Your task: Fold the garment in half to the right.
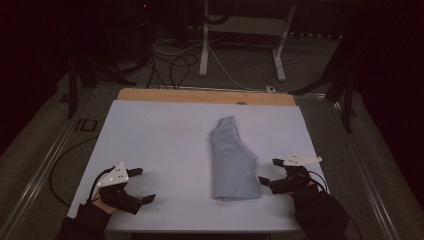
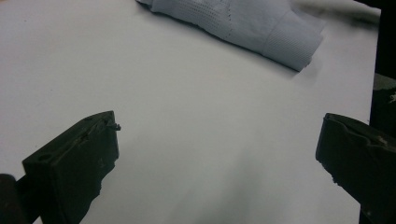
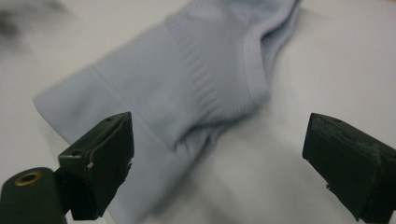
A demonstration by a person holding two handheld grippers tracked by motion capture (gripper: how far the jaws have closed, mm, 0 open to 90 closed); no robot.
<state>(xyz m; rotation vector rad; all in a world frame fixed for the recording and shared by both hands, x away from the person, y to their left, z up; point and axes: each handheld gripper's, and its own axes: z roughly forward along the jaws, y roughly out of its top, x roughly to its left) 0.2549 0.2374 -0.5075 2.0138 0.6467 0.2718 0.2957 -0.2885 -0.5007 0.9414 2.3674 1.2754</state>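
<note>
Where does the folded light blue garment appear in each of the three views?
High view: the garment lies right of the table's centre, just left of the right claw.
Left gripper view: the garment is at the top edge, far beyond the open jaws.
Right gripper view: the garment spreads across the centre and left, close ahead of the open jaws.
Shared landmark: the white sheet under it.

A white-topped table (image 1: 160,145) (wood edge behind) bears one folded pale-blue garment (image 1: 232,160).
</note>
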